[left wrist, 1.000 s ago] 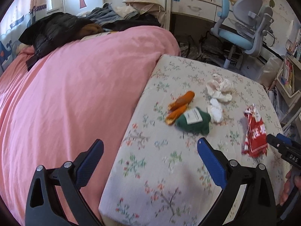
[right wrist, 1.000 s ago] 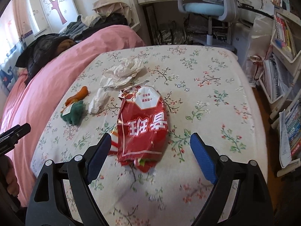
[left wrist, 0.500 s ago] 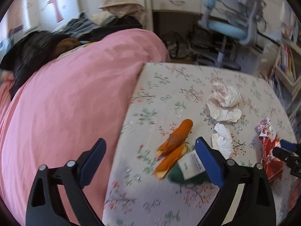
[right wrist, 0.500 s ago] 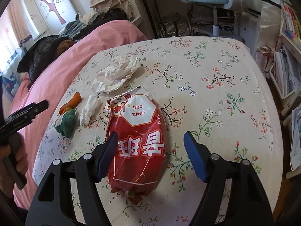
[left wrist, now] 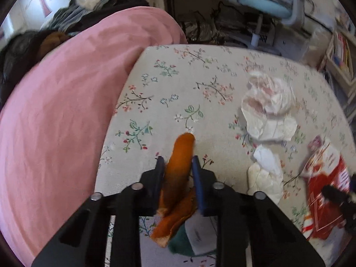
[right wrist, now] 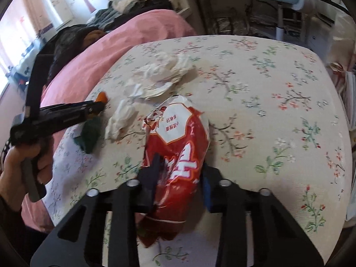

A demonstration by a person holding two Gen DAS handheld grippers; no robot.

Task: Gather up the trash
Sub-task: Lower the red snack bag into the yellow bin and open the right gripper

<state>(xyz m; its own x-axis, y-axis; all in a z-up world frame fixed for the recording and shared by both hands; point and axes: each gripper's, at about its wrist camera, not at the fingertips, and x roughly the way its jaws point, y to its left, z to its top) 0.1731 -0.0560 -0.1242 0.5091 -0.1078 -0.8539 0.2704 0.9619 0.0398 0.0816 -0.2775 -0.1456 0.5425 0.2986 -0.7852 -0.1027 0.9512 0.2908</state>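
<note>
My left gripper (left wrist: pixel 176 163) is shut on an orange sock (left wrist: pixel 178 169) lying on the floral bedsheet (left wrist: pixel 178 89); a green sock (left wrist: pixel 184 242) with a white tag lies under it. My right gripper (right wrist: pixel 179 166) is shut on a red snack bag (right wrist: pixel 178 146) on the same sheet. Crumpled white tissues (left wrist: pixel 269 102) and a smaller white wad (left wrist: pixel 264 173) lie between the two. The left gripper (right wrist: pixel 98 106) also shows in the right wrist view, over the green sock (right wrist: pixel 91 133). The red bag (left wrist: pixel 322 191) also shows at the left view's right edge.
A pink duvet (left wrist: pixel 62 111) covers the bed's left side, with dark clothes (right wrist: pixel 73 40) piled at the far end. A blue desk chair (left wrist: pixel 262 2) stands beyond the bed. Bookshelves (left wrist: pixel 338 53) line the right side.
Both grippers moved forward and down and shut: the left onto the orange sock, the right onto the red snack bag. Both were open a second ago.
</note>
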